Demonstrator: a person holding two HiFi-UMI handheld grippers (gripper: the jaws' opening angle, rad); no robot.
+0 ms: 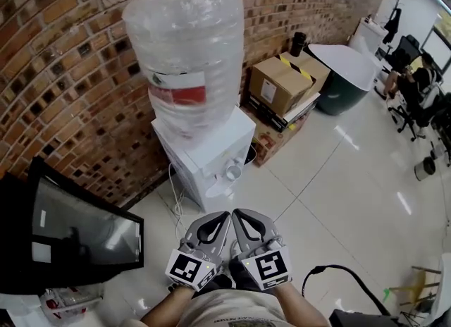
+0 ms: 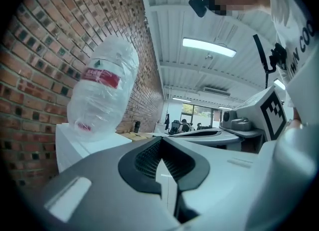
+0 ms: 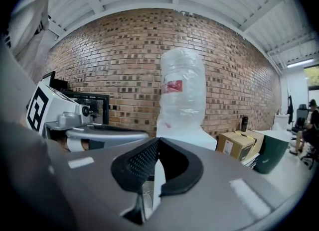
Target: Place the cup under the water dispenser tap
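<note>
Cup (image 1: 232, 171) stands on the white water dispenser's (image 1: 211, 151) front ledge, apparently under the tap, so left gripper (image 1: 220, 218) and right gripper (image 1: 244, 215) idle side by side, jaws closed, empty.

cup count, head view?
1: a white cup at the front of the water dispenser, below its bottle. More may be hidden behind the boxes.

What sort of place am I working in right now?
Most likely an office or workshop corner: a water dispenser with a large bottle stands against a brick wall, stacked cardboard boxes sit beside it, and people are seated further back.
</note>
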